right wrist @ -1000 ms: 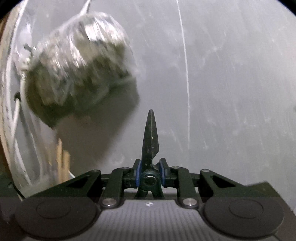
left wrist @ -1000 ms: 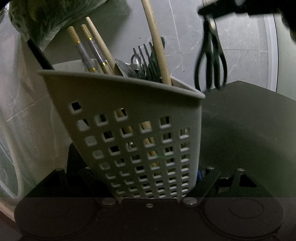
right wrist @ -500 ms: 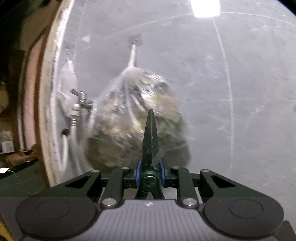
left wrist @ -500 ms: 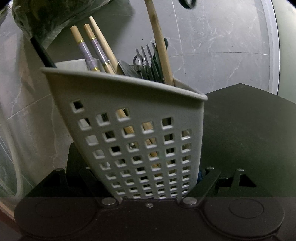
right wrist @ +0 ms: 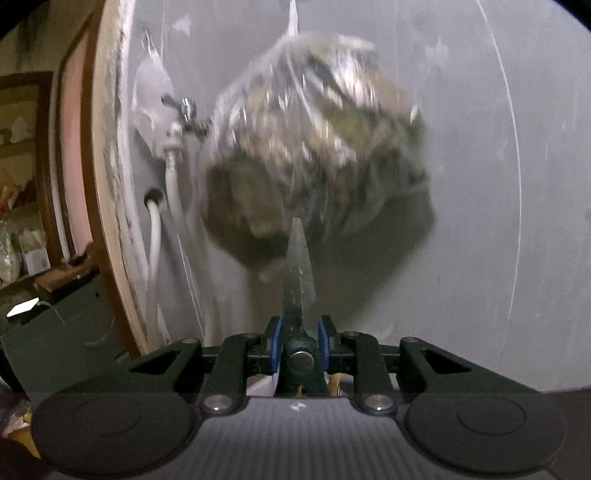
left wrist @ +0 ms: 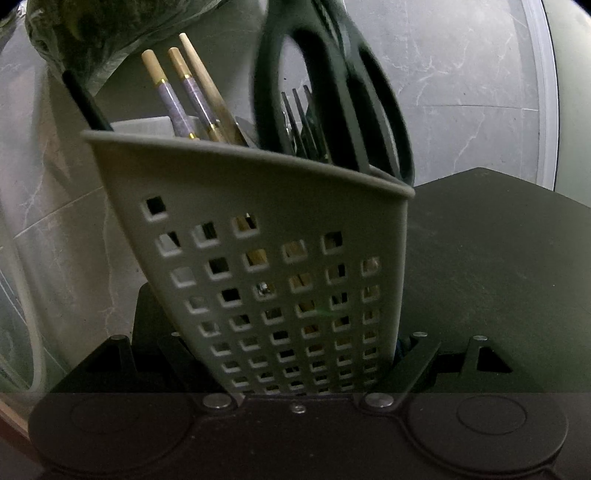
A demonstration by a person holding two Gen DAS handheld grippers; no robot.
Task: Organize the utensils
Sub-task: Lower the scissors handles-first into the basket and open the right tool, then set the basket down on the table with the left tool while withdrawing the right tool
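Observation:
A grey perforated utensil basket (left wrist: pixel 266 206) fills the left wrist view, tilted, with my left gripper (left wrist: pixel 295 347) shut on its lower part. Chopsticks (left wrist: pixel 184 88), forks (left wrist: pixel 299 110) and a black handle (left wrist: pixel 86 101) stand in it. The black handles of a pair of scissors (left wrist: pixel 332 92) hang blurred over the basket's right part, their lower ends just behind the rim. In the right wrist view my right gripper (right wrist: pixel 299 347) is shut on the scissors (right wrist: pixel 297 280) at the pivot, the blades together and pointing away from the camera.
A clear plastic bag of greens (right wrist: pixel 314 140) hangs on the grey wall, and its lower end shows above the basket (left wrist: pixel 110 33). A tap with white hoses (right wrist: pixel 173 155) is left of it. A dark flat surface (left wrist: pixel 498 258) lies right of the basket.
The scissors handles rose out of the left wrist view, then came down from the top to the basket's right part, covering the wooden handle. The right wrist view swung towards the bag. The basket stayed still.

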